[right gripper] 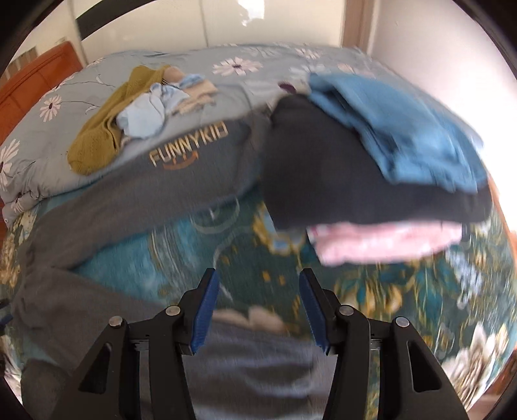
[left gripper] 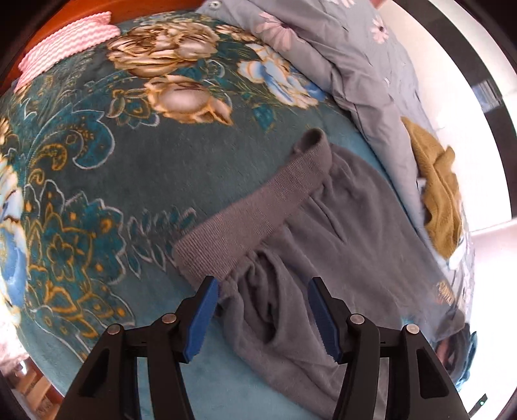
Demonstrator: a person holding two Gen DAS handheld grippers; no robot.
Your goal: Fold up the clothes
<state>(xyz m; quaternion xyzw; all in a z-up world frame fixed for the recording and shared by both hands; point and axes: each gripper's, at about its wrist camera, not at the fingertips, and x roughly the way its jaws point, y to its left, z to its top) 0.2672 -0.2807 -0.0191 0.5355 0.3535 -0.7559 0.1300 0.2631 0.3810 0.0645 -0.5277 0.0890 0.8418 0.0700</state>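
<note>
Left wrist view: left gripper (left gripper: 263, 318) above grey sweatpants (left gripper: 323, 232), jaws apart, nothing clamped; blue pads (left gripper: 200, 320) clear of the cloth. Ribbed waistband (left gripper: 255, 206) slanting across the middle, lying on a teal floral blanket (left gripper: 129, 168). Crumpled grey fabric below the band, spread toward the right edge. Grey-blue flowered quilt (left gripper: 355, 64) bunched along the upper right, with an olive knit (left gripper: 436, 181) on it. Pink zigzag cloth (left gripper: 68, 42) at the upper left, beside an orange headboard (left gripper: 38, 19).

Right wrist view, heavily blurred: right gripper (right gripper: 258, 313) with jaws apart, empty, over the blanket (right gripper: 252, 258) and a grey fold of the sweatpants (right gripper: 135, 194). "FUNNYKID" print (right gripper: 189, 145) on the grey leg running toward the quilt (right gripper: 242, 61). Olive knit (right gripper: 106, 129) and pale blue garments (right gripper: 145, 113) heaped on the quilt, upper left. At right, a stack on the blanket: blue cloth (right gripper: 404, 129) on top, dark garment (right gripper: 339, 181) under it, pink piece (right gripper: 384, 240) at the bottom. Headboard (right gripper: 35, 80) at far left.
</note>
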